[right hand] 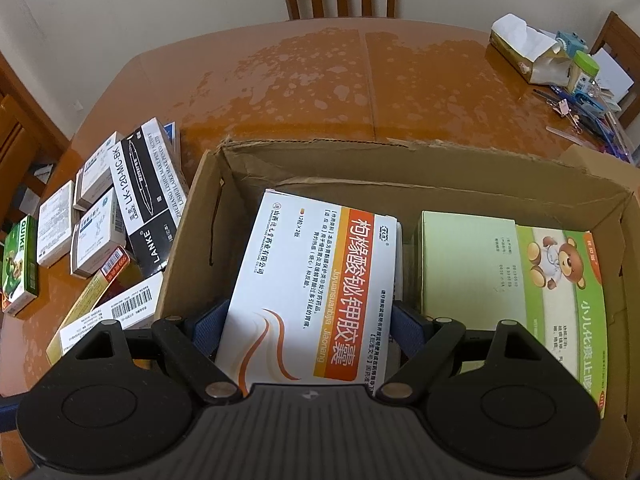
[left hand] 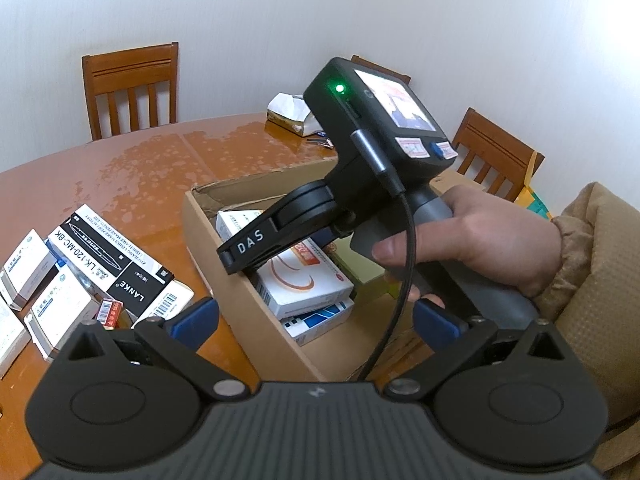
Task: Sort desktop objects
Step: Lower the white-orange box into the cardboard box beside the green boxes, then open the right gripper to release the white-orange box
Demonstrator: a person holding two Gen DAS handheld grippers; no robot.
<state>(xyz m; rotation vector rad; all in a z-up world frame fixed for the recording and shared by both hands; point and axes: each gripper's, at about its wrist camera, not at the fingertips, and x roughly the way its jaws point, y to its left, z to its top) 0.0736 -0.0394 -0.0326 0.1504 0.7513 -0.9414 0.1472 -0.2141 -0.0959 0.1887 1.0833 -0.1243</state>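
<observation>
So the right gripper [right hand: 308, 322] sits low in the centre of its frame, blue pads snug against both long edges of a white-and-orange medicine box [right hand: 316, 292]. Looks clamped on it, jaws spread wide because the box is wide. The box is inside the cardboard box [right hand: 400, 168], tilted over another white carton, with a green bear carton [right hand: 560, 300] just beside it on the right.

The left gripper [left hand: 314, 320] hangs at the bottom of its frame with jaws apart and nothing between them.

More loose stuff waits on the table [right hand: 320, 80] at the left of the frame, like the black LANKE pen box [right hand: 148, 204].

My guess on handling: thin paperboard, light, mostly hollow, so it'll dent if squeezed hard. Glossy faces could slip. Pinching across the narrow width near the middle seems safest.
</observation>
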